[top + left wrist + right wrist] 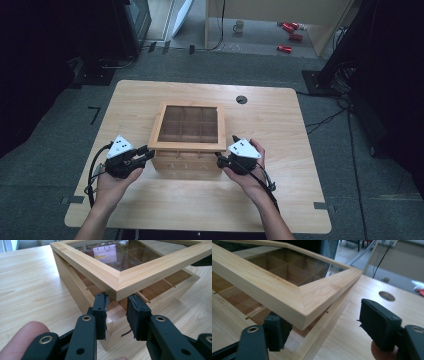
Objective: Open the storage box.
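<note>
**Lifting the hinged lid of the compartment box, one corner per gripper**

The wooden box (186, 159) sits near the middle of the table (280, 125), a little toward our side, and its glass-paned lid (187, 127) is raised at the front edge, tilted up off the base. In the left gripper view the lid's near corner (117, 287) hangs just above the gap between the jaws; they stand parted, with nothing pinched between them, and the corner seems to rest on or just over their tips. In the right gripper view one jaw is tucked under the lid's other front corner (305, 311) while the second jaw stands well off to the side, so that gripper is spread wide and merely props the wood.

To do this well, we judge that both corners should rise together and at the same pace, so the frame does not twist on its hinges at the far edge. We would keep the pads under the wood rather than against the glass, and steady the base if it starts to slide.

Counting: one box, one lid, one glass pane, nine compartments in a three-by-three grid, one left gripper (139, 156) and one right gripper (223, 161), and one round cable hole (241, 99) in the table.
</note>
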The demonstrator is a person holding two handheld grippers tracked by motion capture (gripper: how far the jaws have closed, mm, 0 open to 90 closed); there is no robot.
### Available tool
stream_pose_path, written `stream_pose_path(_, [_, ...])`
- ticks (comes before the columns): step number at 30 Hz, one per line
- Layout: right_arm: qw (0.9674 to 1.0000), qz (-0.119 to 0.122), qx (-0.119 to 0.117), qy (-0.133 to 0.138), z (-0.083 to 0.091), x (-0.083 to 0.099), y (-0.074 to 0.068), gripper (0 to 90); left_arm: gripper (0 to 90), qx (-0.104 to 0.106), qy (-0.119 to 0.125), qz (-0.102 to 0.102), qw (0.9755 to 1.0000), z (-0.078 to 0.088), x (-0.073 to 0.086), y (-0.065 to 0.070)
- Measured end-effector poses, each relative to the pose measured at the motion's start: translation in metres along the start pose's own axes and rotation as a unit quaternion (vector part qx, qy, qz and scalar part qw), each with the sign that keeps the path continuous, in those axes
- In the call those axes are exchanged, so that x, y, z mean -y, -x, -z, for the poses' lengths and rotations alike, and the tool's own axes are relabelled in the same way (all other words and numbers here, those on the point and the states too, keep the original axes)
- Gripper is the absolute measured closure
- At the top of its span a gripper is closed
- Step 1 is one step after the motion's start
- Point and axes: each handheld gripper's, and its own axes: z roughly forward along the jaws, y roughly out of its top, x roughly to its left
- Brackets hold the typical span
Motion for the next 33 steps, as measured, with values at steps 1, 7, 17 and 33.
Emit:
stream_pose_path(1, [1.0,0.006,0.002,0.004,0.001,0.0,-0.001,30.3,70.1,0.0,0.0,0.0,1.0,0.0,0.0,0.0])
stream_pose_path(7, [0.9985,0.048,0.009,0.025,0.002,0.0,-0.005,34.8,65.0,0.006,0.007,0.013,0.9999,0.004,0.003,-0.004])
stream_pose_path(17, [0.997,0.062,0.005,0.047,0.003,-0.004,-0.006,41.3,45.3,-0.027,-0.034,0.056,0.9975,0.005,0.049,-0.02])
stream_pose_path(33, [0.9963,0.061,0.0,0.06,-0.001,-0.032,0.003,49.0,37.5,-0.082,-0.079,0.092,0.9892,-0.003,0.086,-0.044])
